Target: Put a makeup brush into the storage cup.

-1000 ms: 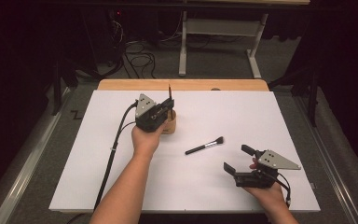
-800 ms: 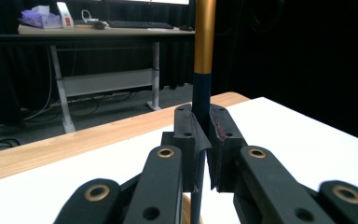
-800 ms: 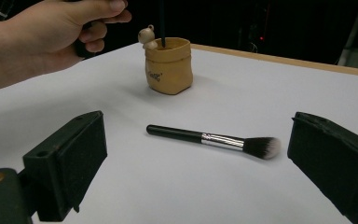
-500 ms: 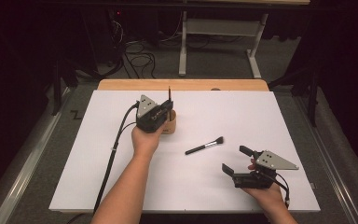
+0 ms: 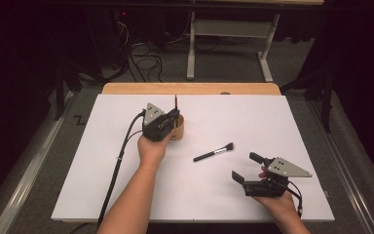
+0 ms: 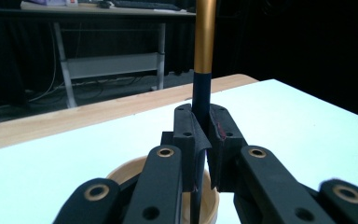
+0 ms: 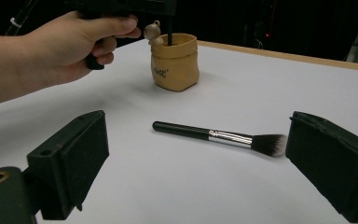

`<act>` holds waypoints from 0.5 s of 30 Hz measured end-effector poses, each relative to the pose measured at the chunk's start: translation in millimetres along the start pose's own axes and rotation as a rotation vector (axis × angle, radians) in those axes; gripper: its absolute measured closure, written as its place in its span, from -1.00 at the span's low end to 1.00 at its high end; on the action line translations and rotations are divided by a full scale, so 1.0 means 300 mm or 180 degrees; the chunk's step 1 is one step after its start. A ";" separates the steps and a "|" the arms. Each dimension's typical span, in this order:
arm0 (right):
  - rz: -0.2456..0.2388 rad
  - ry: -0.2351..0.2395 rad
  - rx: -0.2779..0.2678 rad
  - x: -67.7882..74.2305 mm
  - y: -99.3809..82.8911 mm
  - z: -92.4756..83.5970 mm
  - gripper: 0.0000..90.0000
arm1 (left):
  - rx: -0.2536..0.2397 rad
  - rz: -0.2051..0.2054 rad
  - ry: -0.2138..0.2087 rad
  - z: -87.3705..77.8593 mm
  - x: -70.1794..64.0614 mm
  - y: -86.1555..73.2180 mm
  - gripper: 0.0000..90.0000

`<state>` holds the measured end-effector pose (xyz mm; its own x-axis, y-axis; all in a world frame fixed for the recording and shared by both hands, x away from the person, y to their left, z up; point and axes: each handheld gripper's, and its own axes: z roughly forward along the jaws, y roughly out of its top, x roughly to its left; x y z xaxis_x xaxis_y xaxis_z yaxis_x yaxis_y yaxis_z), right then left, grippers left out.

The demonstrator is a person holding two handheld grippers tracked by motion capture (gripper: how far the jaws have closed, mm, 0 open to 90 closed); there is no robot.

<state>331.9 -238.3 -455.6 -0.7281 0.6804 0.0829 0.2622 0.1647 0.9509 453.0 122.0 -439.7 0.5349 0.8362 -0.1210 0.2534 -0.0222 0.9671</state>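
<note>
Over the cup (image 5: 177,127), left gripper (image 5: 174,117) clamps one brush (image 6: 203,70) upright, tip inside, not let go yet. Second brush (image 5: 215,152) lies on the table (image 5: 102,195), untouched; right gripper (image 5: 246,168) spread wide, empty, near it.

Brush (image 6: 204,56) top cut off

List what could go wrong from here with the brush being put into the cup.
1. The left hand-held gripper is shut on the upright brush handle over the small tan cup; a sideways pull may tip the cup.
2. The handle is thin, so it could slip or tilt in the pads.
3. The makeup brush lies loose between the open jaws of the right hand-held gripper and may roll if nudged.
</note>
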 end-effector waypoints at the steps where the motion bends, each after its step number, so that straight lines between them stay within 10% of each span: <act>1: -0.0001 0.0005 0.0000 0.001 0.000 0.000 -0.85 | 0.0006 -0.0009 0.0007 0.001 0.002 -0.004 0.84; 15: 0.0046 0.0028 0.0003 0.001 -0.002 0.003 -0.83 | 0.0094 -0.0017 0.0027 0.011 -0.002 -0.024 0.83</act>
<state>332.1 -237.7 -456.5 -0.7298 0.6764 0.0994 0.2735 0.1556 0.9492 453.6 119.9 -447.3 0.5267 0.8409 -0.1241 0.2800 -0.0338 0.9594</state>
